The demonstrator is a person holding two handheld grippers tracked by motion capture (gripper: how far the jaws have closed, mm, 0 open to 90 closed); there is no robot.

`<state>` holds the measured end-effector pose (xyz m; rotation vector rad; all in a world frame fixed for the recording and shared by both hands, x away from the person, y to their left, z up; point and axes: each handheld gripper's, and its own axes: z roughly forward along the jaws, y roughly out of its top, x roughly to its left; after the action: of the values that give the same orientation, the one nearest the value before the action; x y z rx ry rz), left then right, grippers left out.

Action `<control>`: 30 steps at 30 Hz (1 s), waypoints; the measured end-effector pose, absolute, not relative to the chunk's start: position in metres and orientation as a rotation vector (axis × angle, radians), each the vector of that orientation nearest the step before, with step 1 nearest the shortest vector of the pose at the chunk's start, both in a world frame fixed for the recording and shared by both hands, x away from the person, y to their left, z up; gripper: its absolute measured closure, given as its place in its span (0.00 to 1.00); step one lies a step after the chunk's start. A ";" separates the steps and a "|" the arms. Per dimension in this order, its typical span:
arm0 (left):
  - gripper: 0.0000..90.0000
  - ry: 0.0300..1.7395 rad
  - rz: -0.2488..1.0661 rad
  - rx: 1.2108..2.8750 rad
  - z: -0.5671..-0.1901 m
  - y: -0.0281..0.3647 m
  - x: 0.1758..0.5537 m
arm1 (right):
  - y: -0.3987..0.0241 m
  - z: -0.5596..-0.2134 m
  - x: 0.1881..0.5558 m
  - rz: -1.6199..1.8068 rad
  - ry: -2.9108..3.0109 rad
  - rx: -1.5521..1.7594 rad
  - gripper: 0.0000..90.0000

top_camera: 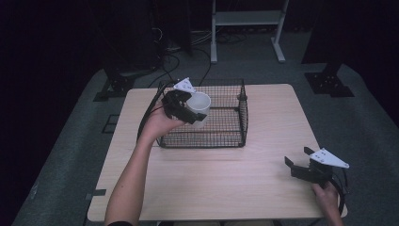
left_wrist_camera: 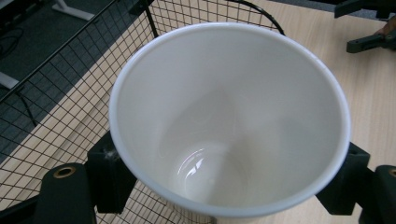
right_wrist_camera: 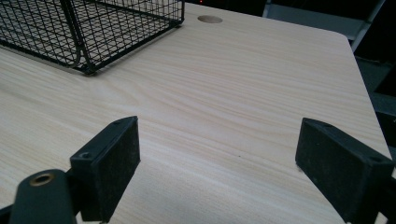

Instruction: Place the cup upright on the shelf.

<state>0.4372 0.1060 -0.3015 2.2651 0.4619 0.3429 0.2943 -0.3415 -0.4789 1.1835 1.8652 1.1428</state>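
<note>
Wooden table (top_camera: 221, 179): left claw (top_camera: 190, 110) pinches white cup (top_camera: 199, 107) over wire basket (top_camera: 226, 136); right claw (top_camera: 296, 162) spread.

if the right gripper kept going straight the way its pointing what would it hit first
Probably the bare wooden table: the open right gripper points low across it with nothing between its jaws. The wire basket sits off to the side of that line, though depth is hard to judge.

White cup's (left_wrist_camera: 229, 116) base cut off by left gripper view's bottom edge
</note>
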 end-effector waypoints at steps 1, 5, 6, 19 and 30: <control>0.24 0.462 0.343 2.265 -0.301 0.106 0.437 | -0.341 -0.479 0.294 1.143 1.866 1.183 0.15; 0.24 0.467 0.347 2.272 -0.303 0.104 0.444 | -0.342 -0.479 0.294 1.143 1.865 1.184 0.15; 0.24 0.469 0.338 2.270 -0.304 0.103 0.446 | -0.341 -0.479 0.294 1.144 1.865 1.182 0.15; 0.24 0.480 0.309 2.302 -0.313 0.095 0.466 | -0.342 -0.479 0.294 1.146 1.866 1.184 0.14; 0.23 0.500 0.291 2.309 -0.326 0.088 0.481 | -0.342 -0.479 0.294 1.149 1.867 1.181 0.15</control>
<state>0.4813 0.0881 -0.3256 2.3091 0.5000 0.2909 0.2942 -0.3419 -0.4789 1.1806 1.8673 1.1495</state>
